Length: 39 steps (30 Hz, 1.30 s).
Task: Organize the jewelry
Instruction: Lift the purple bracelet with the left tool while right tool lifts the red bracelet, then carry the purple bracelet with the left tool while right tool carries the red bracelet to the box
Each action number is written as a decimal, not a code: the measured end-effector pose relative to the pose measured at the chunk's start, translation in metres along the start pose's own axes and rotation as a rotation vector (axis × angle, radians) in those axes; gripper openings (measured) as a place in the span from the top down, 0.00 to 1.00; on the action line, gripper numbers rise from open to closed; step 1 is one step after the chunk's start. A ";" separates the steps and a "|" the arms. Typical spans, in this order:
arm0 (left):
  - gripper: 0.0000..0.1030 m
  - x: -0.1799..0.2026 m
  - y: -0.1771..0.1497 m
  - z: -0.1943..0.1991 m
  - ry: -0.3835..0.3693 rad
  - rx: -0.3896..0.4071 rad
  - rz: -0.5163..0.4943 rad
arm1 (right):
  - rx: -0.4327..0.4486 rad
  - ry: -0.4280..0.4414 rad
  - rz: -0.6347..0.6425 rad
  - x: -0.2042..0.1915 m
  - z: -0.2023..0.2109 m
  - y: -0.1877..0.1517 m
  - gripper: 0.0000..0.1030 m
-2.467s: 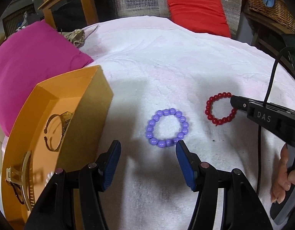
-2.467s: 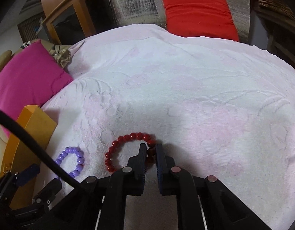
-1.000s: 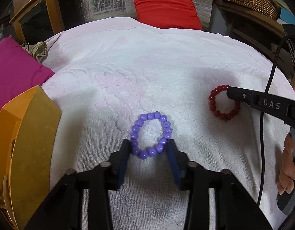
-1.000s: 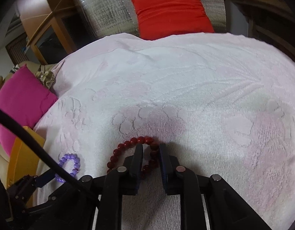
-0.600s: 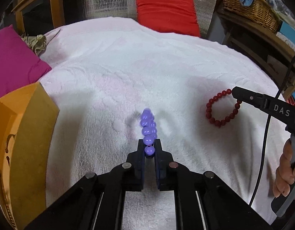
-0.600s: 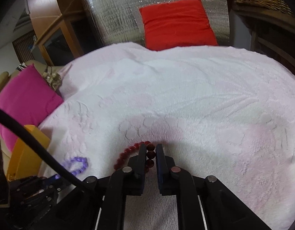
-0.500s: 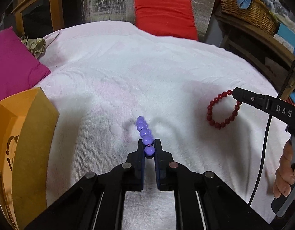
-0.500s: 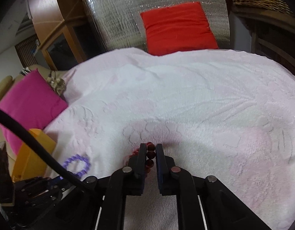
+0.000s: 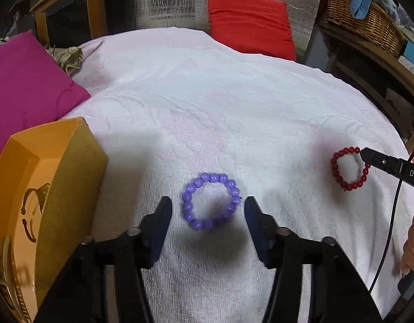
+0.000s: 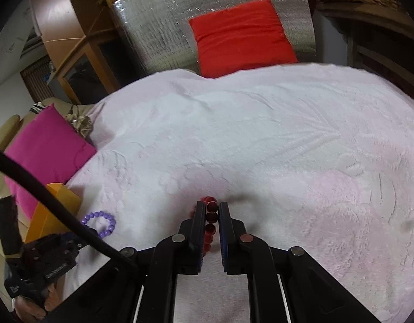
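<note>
Risk here, I'd say, was the purple bracelet (image 9: pixel 211 201) ending up stranded on the towel (image 9: pixel 234 113) right of the orange box (image 9: pixel 59 167) rather than inside it. The left gripper (image 9: pixel 207 215) was opening, its jaws apart on either side of the bracelet with neither pad touching it, so nothing was holding those beads. They're round and slick, so a regrab off-centre could easily squirt them sideways. The right gripper (image 10: pixel 212 215) was clamped together on the red bracelet (image 10: pixel 210 216), far right of the box. It pinched just a few beads, so a quick swing toward the box might shake it loose.
</note>
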<state>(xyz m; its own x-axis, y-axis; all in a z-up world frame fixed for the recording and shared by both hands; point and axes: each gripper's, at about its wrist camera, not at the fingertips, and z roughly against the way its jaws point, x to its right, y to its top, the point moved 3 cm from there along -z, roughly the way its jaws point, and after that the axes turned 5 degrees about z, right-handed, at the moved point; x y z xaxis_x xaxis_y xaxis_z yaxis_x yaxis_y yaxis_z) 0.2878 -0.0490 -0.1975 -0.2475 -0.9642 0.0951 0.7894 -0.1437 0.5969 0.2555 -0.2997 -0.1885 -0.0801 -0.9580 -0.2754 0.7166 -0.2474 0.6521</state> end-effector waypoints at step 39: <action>0.91 0.027 -0.002 0.038 -0.170 0.029 -0.022 | 0.016 0.043 -0.052 0.014 0.017 0.002 0.90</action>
<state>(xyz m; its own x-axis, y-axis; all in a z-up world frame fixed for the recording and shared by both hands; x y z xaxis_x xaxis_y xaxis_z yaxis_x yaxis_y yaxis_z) 0.2580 -0.0661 -0.1654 -0.3578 -0.9089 0.2141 0.7666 -0.1550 0.6231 0.2437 -0.3164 -0.1795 -0.0864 -0.9367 -0.3393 0.7011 -0.2991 0.6473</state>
